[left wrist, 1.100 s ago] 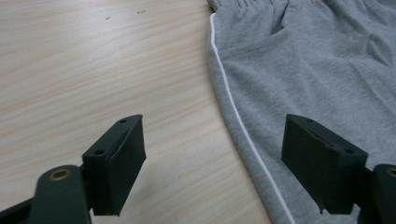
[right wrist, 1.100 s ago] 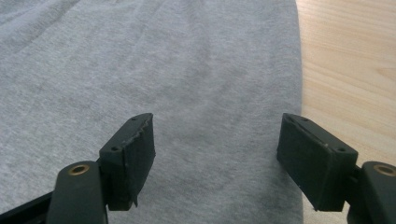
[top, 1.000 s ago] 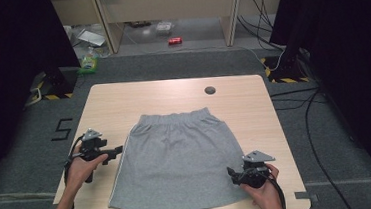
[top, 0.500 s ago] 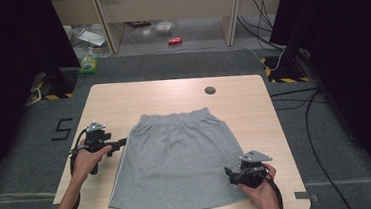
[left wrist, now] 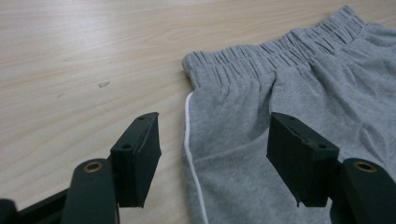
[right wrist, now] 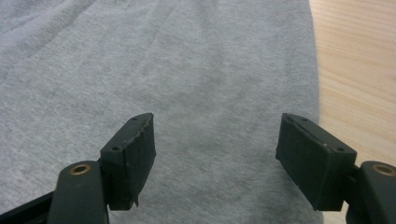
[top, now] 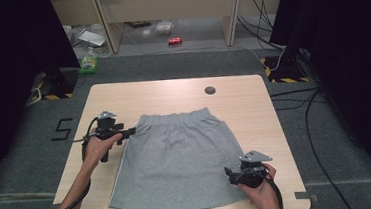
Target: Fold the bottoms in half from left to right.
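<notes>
**Two open grippers at the grey skirt**

Nearest me, at five o'clock, my right gripper (top: 233,174) hovers wide open over the skirt's (top: 178,160) hem corner, gripping nothing. At ten o'clock my left gripper (top: 131,132) straddles the waistband's side seam; its jaws have just been closing, not yet pinching.

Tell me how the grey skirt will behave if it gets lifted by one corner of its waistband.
The grey skirt would likely droop: it is soft knit fabric, lying flat with small wrinkles. The gathered elastic waistband looks thicker, so it probably gives the left hand-held gripper a firmer hold. It seems light, and on the smooth wooden table it may slide rather than stay put.
</notes>
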`<state>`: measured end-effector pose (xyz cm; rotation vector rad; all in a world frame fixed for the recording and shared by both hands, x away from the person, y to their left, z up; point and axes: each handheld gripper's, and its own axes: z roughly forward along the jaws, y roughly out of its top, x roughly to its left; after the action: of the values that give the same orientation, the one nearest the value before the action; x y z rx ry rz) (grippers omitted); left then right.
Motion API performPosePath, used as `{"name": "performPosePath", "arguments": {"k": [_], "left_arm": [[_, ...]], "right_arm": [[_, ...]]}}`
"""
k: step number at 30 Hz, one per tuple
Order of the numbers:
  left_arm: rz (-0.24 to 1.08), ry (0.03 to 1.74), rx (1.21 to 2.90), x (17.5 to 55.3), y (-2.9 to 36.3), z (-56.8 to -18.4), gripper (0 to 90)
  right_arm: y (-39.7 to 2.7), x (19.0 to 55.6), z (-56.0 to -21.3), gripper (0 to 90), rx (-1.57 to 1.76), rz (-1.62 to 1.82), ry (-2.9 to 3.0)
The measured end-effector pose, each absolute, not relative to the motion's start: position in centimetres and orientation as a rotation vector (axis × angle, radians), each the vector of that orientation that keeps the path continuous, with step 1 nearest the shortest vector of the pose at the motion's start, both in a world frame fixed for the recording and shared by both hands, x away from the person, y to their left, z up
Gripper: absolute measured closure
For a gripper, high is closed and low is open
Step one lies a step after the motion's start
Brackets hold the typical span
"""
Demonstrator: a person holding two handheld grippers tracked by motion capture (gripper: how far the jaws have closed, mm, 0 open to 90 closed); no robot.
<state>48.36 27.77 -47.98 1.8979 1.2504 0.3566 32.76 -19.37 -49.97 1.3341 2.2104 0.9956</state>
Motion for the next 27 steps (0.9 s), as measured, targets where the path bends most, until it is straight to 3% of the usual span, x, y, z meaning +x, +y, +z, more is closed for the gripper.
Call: {"name": "performPosePath", "arguments": {"k": [27], "left_arm": [[0.321, 1.318, 1.932, 53.2, 24.9, -49.6, 37.9]], "right_arm": [[-19.0, 32.8, -50.1, 28.7, 1.325, 0.998, 2.227]]}}
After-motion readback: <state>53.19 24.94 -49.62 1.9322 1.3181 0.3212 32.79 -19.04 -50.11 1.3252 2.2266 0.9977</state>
